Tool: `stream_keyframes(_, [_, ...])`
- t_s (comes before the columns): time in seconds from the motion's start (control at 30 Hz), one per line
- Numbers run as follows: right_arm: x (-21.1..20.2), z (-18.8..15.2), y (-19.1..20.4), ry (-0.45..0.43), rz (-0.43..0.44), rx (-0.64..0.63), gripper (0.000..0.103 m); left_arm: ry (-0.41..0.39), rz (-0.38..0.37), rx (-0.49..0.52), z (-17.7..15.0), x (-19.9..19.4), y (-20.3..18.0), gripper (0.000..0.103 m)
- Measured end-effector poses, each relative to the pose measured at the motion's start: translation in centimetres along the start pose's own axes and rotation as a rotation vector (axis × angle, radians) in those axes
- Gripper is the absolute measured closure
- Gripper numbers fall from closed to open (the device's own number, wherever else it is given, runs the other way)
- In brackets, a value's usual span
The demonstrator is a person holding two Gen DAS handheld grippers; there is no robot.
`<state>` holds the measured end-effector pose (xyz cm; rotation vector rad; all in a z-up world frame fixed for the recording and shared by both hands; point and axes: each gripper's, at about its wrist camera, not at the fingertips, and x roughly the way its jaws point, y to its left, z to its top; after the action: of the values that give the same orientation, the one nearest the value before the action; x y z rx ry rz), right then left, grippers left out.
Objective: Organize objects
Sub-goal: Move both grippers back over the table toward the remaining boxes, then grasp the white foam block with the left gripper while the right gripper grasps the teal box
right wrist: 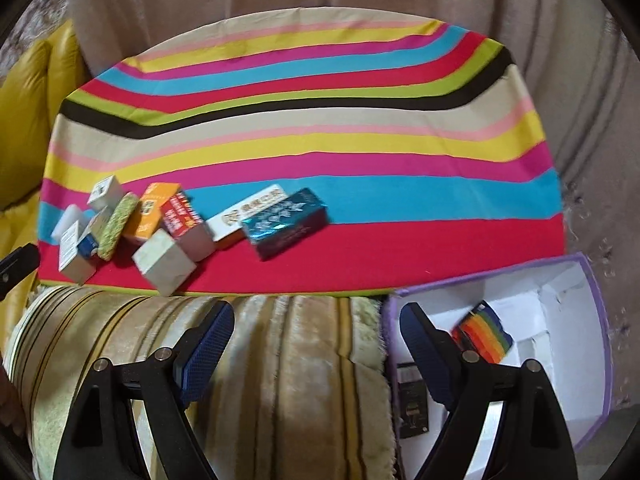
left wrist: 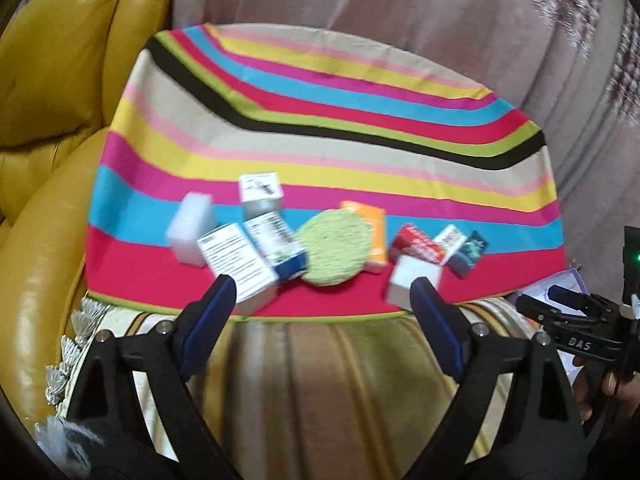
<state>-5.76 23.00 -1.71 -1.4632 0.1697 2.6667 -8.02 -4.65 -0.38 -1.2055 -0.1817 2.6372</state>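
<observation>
Mostly the sorting lies ahead, judging by how things sit. Nearest, the left gripper (left wrist: 322, 304) and the right gripper (right wrist: 316, 330) both hang over the plush beige striped blanket (right wrist: 256, 360) with jaws spread wide and nothing between them. Just beside the right gripper, low at the right, stands the purple-edged white cardboard storage box (right wrist: 596, 360); it already holds a rainbow-striped flat packet (right wrist: 486, 336) and what seems to be a dark printed card (right wrist: 412, 408), though blur makes that one hard to read. So one or two pieces look put away.

Farther on, the bright multicolour striped cloth (right wrist: 320, 136) carries the rest, all crowded along its near red stripe. Closest to the edge are a plain cream cube-shaped carton (right wrist: 164, 266) and a white carton with black printed text (left wrist: 236, 260). Behind them lie a round green woven scrubbing pad (left wrist: 332, 250) leaning on an orange rectangular carton (left wrist: 370, 232), a red and white printed carton (right wrist: 182, 216), a white foam block (left wrist: 190, 232), a shiny teal foil-wrapped box (right wrist: 286, 222) and a white flat carton with an orange edge (right wrist: 248, 216) touching it. Beyond, the cloth's far stripes are bare, and a yellow leather sofa (left wrist: 60, 80) rises at the left
</observation>
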Motion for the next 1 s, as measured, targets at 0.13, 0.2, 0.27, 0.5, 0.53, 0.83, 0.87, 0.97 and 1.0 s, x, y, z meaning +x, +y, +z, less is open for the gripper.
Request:
stream_keyframes(0.13, [0.8, 0.8, 0.7, 0.006, 0.026, -0.070, 0.017, 0.013, 0.015, -0.031, 0.1, 0.3, 2.1, 0.013])
stream_keyframes(0.2, [1.2, 1.1, 1.1, 0.003, 0.031, -0.115, 0.017, 0.015, 0.046, -0.040, 0.1, 0.3, 3.2, 0.013])
stream_keyframes(0.27, [1.8, 1.5, 1.3, 0.011, 0.048, -0.150, 0.017, 0.019, 0.073, -0.055, 0.2, 0.5, 4.4, 0.014])
stream_keyframes(0.5, [3.4, 2.4, 1.6, 0.012, 0.045, -0.249, 0.017, 0.039, 0.126, -0.159, 0.6, 1.3, 8.7, 0.024])
stream_keyframes(0.53, [3.6, 2.6, 1.6, 0.015, 0.051, -0.253, 0.017, 0.041, 0.128, -0.169, 0.7, 1.5, 9.1, 0.025])
stream_keyframes(0.83, [5.2, 4.0, 1.3, 0.030, 0.079, -0.297, 0.017, 0.065, 0.120, -0.187, 2.5, 3.9, 9.8, 0.032])
stream_keyframes(0.87, [5.3, 4.2, 1.2, 0.030, 0.081, -0.299, 0.017, 0.068, 0.116, -0.191, 2.8, 4.3, 10.0, 0.032])
stream_keyframes(0.97, [5.6, 4.6, 0.8, 0.034, 0.102, -0.311, 0.017, 0.087, 0.107, -0.194, 3.5, 5.5, 10.5, 0.033])
stream_keyframes(1.0, [5.7, 4.8, 0.7, 0.037, 0.109, -0.317, 0.017, 0.095, 0.104, -0.191, 3.7, 6.0, 10.5, 0.033])
